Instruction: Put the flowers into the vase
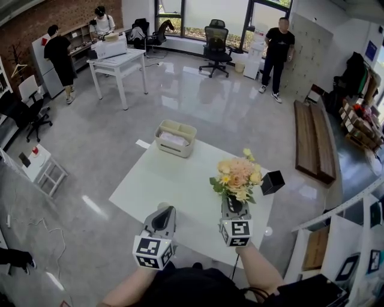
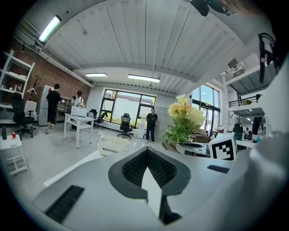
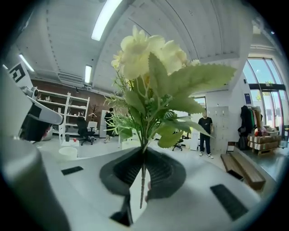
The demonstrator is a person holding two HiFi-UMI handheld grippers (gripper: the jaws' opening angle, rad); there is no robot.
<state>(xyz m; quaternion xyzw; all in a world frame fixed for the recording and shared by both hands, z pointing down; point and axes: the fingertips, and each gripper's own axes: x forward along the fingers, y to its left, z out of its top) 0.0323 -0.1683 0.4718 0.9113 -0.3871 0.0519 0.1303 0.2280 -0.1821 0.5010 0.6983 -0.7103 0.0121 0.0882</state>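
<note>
White table [image 1: 180,180] on glossy office floor [image 1: 198,102]; beige bin [image 1: 173,148] at far edge. Right gripper [image 3: 143,155] jaws clamp flowers [image 3: 153,67]; left gripper [image 2: 146,151] jaws closed, empty.

Left claw [image 2: 146,151] closed, empty, flowers [image 2: 184,113] right

A glossy grey floor [image 1: 198,102] ran back to tall windows [image 1: 204,12] and a red brick wall [image 1: 36,18], with a white desk [image 1: 117,63], a black office chair [image 1: 216,45] and two wooden benches [image 1: 315,141] standing well apart under long ceiling lights [image 2: 49,28] on a ribbed white ceiling [image 2: 149,40].
</note>
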